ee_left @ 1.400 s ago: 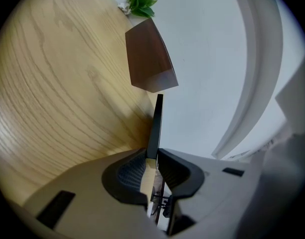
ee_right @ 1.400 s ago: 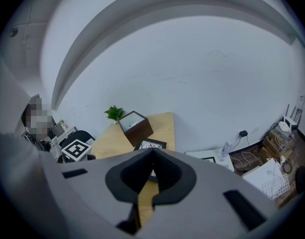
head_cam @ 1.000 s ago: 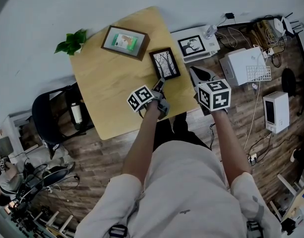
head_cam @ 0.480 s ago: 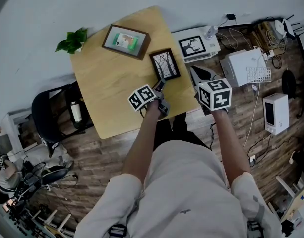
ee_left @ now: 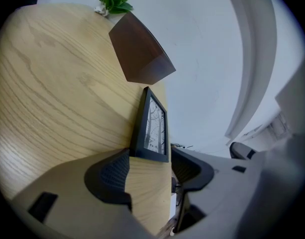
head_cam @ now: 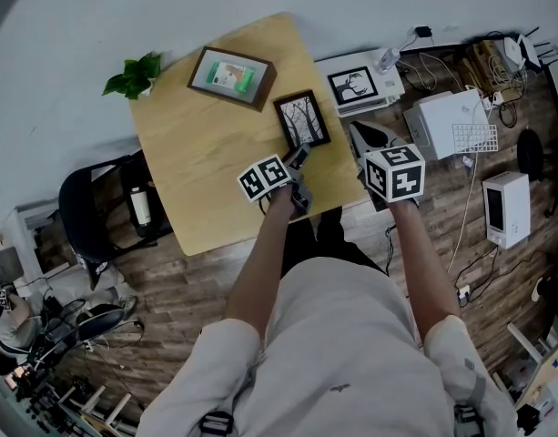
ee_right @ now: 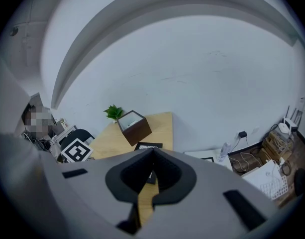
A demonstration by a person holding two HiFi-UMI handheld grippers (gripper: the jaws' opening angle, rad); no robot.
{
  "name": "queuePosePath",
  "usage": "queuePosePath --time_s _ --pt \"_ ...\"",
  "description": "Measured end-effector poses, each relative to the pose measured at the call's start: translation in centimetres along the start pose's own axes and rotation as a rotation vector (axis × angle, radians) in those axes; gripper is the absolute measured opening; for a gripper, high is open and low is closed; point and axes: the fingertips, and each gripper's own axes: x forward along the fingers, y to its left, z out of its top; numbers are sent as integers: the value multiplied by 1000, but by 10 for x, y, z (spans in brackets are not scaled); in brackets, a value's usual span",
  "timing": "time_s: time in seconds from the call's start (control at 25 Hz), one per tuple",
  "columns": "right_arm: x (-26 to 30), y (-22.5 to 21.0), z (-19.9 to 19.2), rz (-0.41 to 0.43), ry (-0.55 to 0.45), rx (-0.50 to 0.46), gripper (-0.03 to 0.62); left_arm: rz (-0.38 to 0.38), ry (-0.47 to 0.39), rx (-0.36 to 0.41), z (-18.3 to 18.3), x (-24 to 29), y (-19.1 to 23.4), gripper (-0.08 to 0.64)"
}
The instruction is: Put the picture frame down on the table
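The frame (head_cam: 303,119) lies flat on the table (head_cam: 192,167) near its right edge, as the task wants; left gripper (ee_left: 150,164) jaws stand spread about its near end, pinching nothing, which fits either releasing or reaching; right gripper (ee_right: 152,172) jaws are pressed together, empty.

The picture frame (head_cam: 302,120), black-edged with a bare-tree print, lies on the wooden counter (head_cam: 206,171) near its right edge. The left claw (head_cam: 299,156) has its tips at the frame's near end. The right claw (head_cam: 370,142) hangs just off the counter's right side, above the plank floor (head_cam: 169,289). A brown box (head_cam: 231,75) and a leafy plant (head_cam: 133,74) sit at the counter's far side.
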Motion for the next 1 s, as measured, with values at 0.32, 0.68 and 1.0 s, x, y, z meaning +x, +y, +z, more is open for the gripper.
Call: queuePosePath --time_s 0.32,0.68,1.0 --pt "-3 3 3 0 -14 -6 -2 32 -2 104 -2 -3 -5 293" --pt "-9 6 4 6 -21 -13 -2 123 -43 240 2 -12 -3 339" --pt "-17 12 7 11 -40 -25 -2 86 -76 207 5 -21 -12 341"
